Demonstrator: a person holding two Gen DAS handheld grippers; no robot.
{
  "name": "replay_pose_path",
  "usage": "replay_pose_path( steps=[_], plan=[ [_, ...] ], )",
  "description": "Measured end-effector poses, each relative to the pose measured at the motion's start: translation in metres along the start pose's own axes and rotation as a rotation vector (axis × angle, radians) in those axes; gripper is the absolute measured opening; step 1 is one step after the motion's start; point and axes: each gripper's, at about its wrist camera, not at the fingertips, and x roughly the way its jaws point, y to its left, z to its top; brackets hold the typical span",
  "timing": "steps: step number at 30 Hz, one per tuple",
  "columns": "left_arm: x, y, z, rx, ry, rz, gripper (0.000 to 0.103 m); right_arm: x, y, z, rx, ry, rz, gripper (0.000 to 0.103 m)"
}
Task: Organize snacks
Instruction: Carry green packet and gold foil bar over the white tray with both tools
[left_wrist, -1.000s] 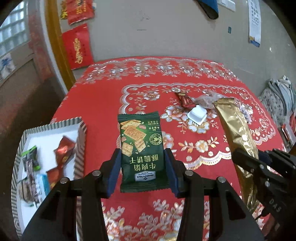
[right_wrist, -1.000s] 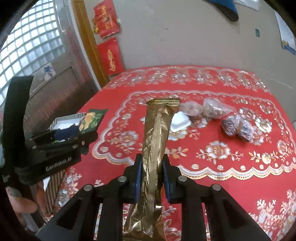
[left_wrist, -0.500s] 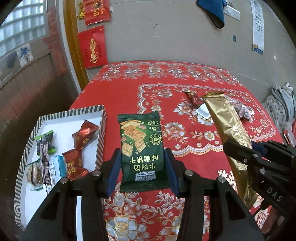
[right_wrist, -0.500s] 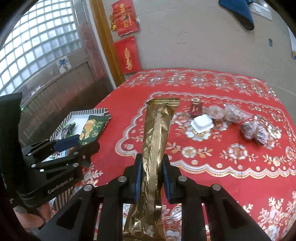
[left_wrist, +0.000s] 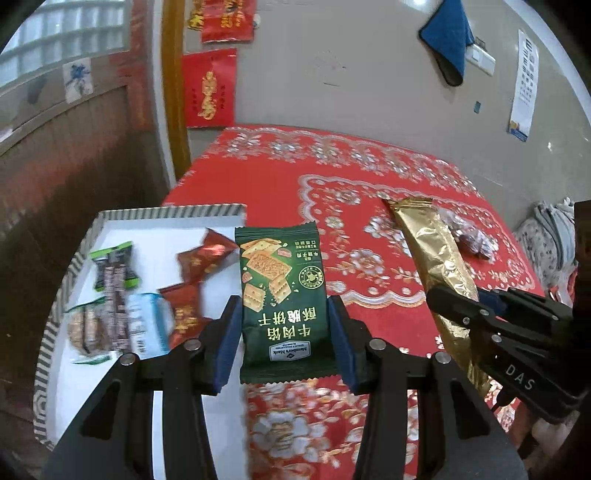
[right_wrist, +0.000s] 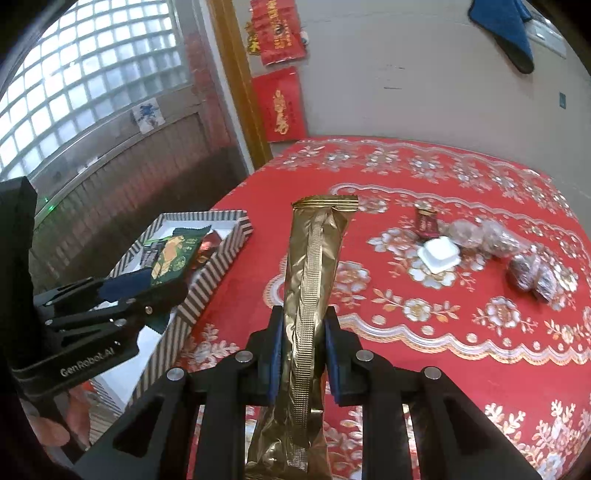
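My left gripper (left_wrist: 284, 341) is shut on a green cracker packet (left_wrist: 282, 291), held in the air over the right edge of a striped tray (left_wrist: 166, 212) that stands at the table's left edge. Several wrapped snacks lie in the tray: red packets (left_wrist: 201, 258), a dark bar (left_wrist: 114, 288), a pale blue packet (left_wrist: 146, 325). My right gripper (right_wrist: 303, 354) is shut on a long gold packet (right_wrist: 314, 266), held above the red tablecloth to the right of the tray. In the right wrist view the left gripper (right_wrist: 140, 291) hangs over the tray (right_wrist: 221, 266).
On the red flowered tablecloth (right_wrist: 424, 325) lie a dark red bar (right_wrist: 426, 221), a small white tub (right_wrist: 439, 253) and several clear-wrapped brown snacks (right_wrist: 532, 273). A wall stands behind the table; a wooden panel and glass-block window are at left.
Both grippers have moved left with their packets. The tray has come further into view, and the green packet now hangs by its right edge.
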Motion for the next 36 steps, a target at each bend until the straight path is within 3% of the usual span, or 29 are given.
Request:
replay_pose_path(
  steps=[15, 27, 36],
  plan=[
    [-0.011, 0.079, -0.014, -0.075, 0.003, 0.133, 0.044, 0.032, 0.07, 0.02, -0.096, 0.03, 0.097, 0.02],
    [0.001, 0.12, -0.029, -0.116, 0.042, 0.175, 0.044, 0.079, 0.128, 0.029, -0.134, 0.104, 0.198, 0.02],
    [0.012, 0.138, -0.037, -0.131, 0.068, 0.21, 0.044, 0.119, 0.154, 0.025, -0.137, 0.182, 0.227, 0.02]
  ],
)
